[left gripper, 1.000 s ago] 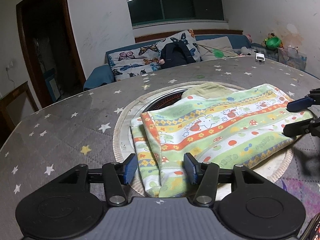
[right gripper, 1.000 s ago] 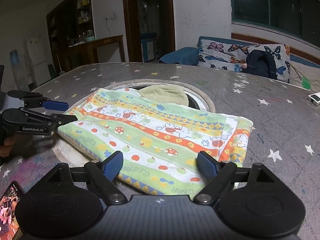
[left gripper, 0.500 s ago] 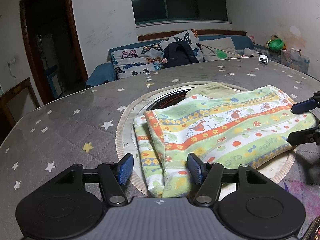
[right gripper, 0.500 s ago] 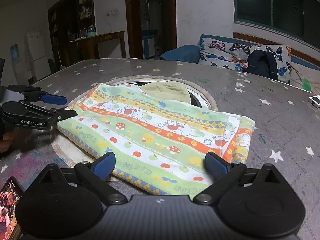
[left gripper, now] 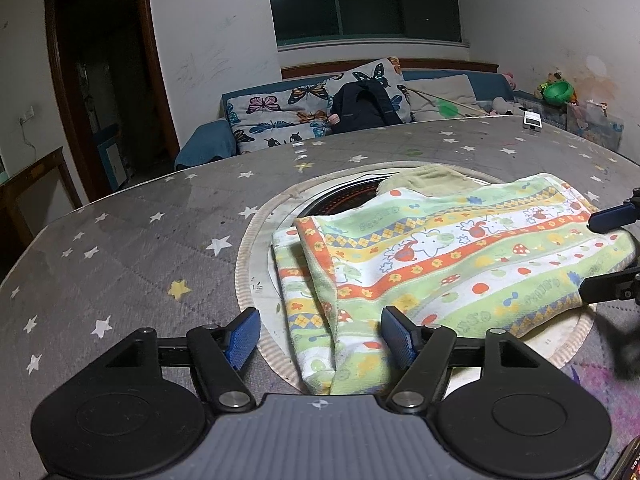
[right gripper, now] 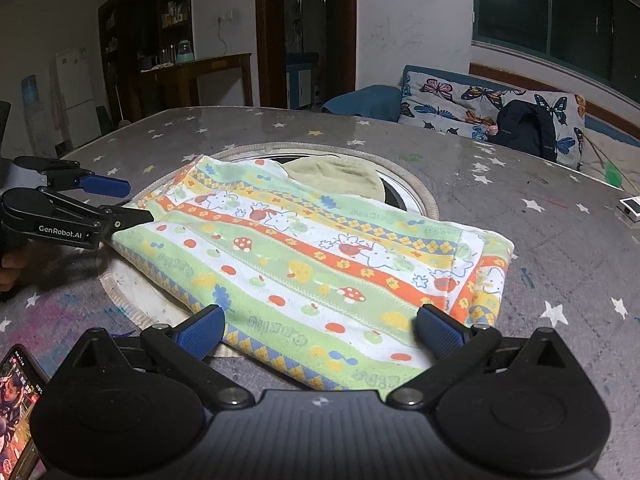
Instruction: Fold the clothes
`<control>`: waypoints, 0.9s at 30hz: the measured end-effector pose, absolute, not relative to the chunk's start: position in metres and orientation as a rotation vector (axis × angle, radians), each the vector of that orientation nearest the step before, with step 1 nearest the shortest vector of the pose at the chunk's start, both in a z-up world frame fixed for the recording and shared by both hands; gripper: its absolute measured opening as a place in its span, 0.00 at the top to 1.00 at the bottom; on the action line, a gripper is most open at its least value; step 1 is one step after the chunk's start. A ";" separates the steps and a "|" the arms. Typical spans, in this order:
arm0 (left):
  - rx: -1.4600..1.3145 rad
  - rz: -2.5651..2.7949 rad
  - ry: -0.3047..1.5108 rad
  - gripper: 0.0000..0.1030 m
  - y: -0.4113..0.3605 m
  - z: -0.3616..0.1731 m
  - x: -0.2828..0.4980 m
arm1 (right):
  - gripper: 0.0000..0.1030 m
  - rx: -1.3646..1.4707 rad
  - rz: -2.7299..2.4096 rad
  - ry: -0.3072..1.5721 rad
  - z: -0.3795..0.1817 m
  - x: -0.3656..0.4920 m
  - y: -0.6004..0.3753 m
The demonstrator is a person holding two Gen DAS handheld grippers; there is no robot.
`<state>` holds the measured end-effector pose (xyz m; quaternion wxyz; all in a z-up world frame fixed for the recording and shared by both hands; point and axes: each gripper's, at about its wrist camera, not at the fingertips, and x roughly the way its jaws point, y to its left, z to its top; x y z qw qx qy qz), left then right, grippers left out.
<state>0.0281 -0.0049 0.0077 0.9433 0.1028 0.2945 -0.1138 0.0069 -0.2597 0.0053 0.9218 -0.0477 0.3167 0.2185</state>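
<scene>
A folded green, orange and white patterned cloth (left gripper: 440, 264) lies over the round centre ring of the table; it also shows in the right wrist view (right gripper: 320, 264). My left gripper (left gripper: 320, 338) is open, its jaws either side of the cloth's near folded end, holding nothing. My right gripper (right gripper: 318, 330) is open wide at the cloth's other long edge, empty. Each gripper shows in the other's view: the right one (left gripper: 612, 256) at the cloth's far end, the left one (right gripper: 116, 202) by the cloth's corner.
A plain yellow-green cloth (right gripper: 340, 176) lies behind the patterned one on the round ring (left gripper: 248, 264). The grey star-print tablecloth (left gripper: 140, 248) covers the table. A phone (right gripper: 18, 396) lies near the edge. A small white box (right gripper: 632, 208) sits far right. A sofa (left gripper: 320, 108) stands behind.
Both grippers have drawn back a little from the cloth and opened wider. The cloth has not moved.
</scene>
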 end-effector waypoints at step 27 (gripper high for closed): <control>0.204 -0.226 0.603 0.27 -0.005 0.007 0.030 | 0.00 -0.100 0.452 0.651 0.005 0.009 -0.261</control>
